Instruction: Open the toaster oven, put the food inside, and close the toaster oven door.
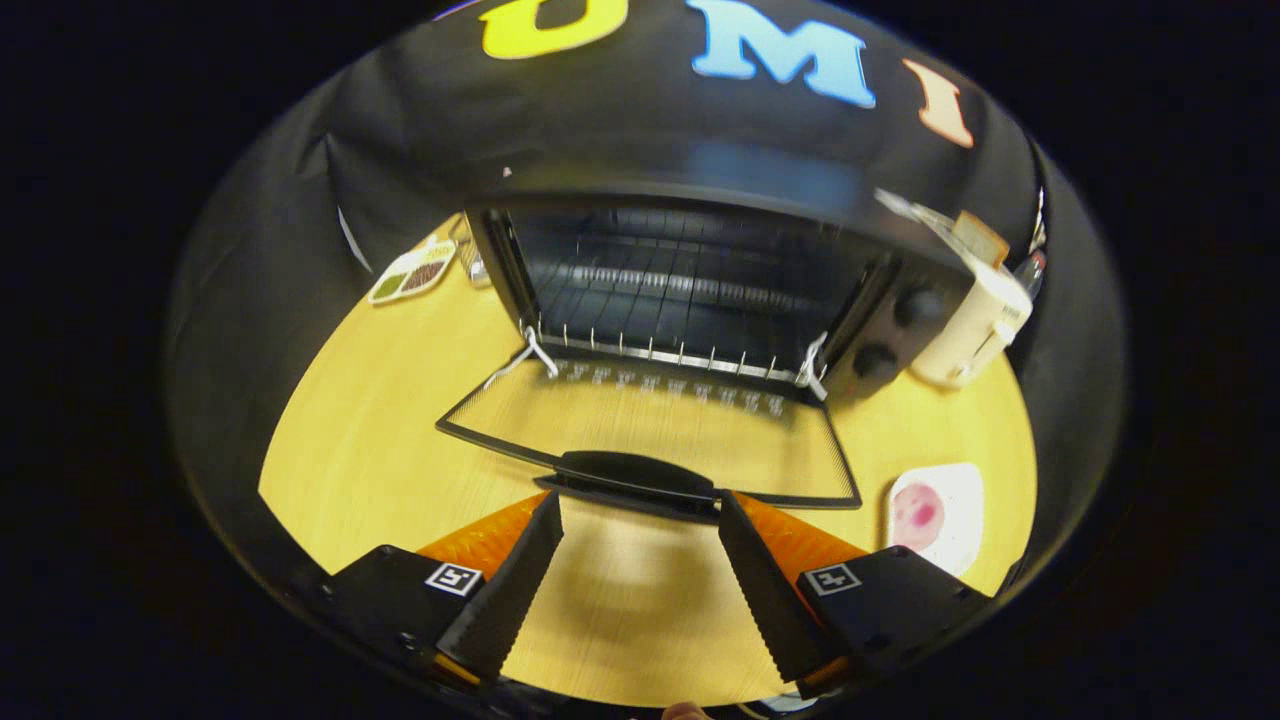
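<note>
A black toaster oven stands at the back of the wooden table, its glass door folded flat down toward me. Inside, a bare wire rack spans the dark cavity. The door's black handle lies just ahead of my fingertips. My gripper is open, its two fingers spread wide with only table between them. A pink round piece of food rests on a white plate to the right of the door, beside my right finger.
Two black knobs sit on the oven's right panel. A white toaster holding bread stands right of the oven. A small divided dish lies left of the oven. Bare wood stretches left of the door.
</note>
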